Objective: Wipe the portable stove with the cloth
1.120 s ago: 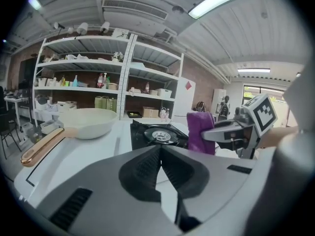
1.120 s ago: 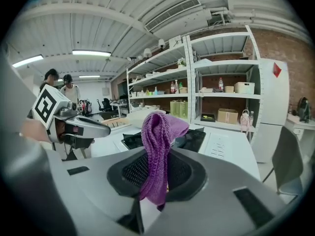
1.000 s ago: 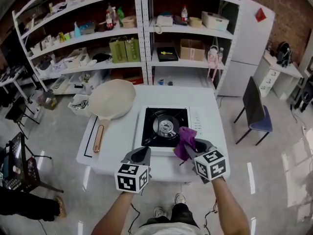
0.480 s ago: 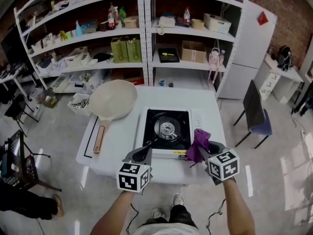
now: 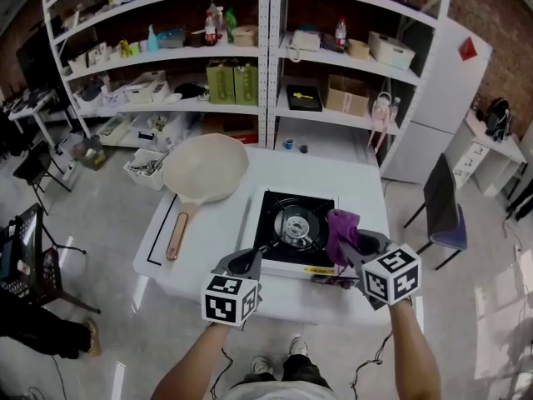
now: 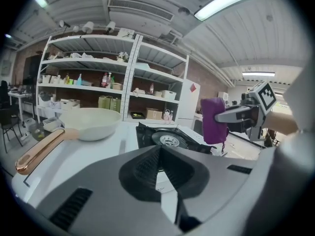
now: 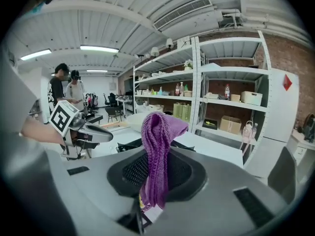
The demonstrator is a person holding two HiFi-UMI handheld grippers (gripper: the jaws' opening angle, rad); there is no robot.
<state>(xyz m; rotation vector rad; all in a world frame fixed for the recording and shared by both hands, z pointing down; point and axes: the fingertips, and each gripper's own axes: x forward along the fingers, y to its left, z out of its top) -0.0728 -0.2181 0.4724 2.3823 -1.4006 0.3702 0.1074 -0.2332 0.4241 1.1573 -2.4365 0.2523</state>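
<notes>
The portable stove [image 5: 293, 226] is black-topped with a round burner and sits on the white table [image 5: 212, 227]. My right gripper [image 5: 354, 247] is shut on a purple cloth [image 5: 341, 232], which hangs over the stove's right side by the control panel. In the right gripper view the cloth [image 7: 157, 146] stands bunched between the jaws and hides most of the stove. My left gripper [image 5: 242, 262] is shut and holds nothing, just off the stove's front left corner. The left gripper view shows the stove [image 6: 170, 139], the cloth [image 6: 212, 121] and the right gripper [image 6: 235, 116] ahead to the right.
A cream frying pan [image 5: 205, 168] with a copper handle [image 5: 176, 235] lies on the table's left half. Shelving [image 5: 266, 65] full of boxes and bottles stands behind the table. A chair [image 5: 440, 215] is at the right, and people [image 7: 68, 90] stand in the distance.
My right gripper has carried the cloth rightward, from the stove's front middle to its right side. The left gripper has held its place. The head view has shifted a little.
</notes>
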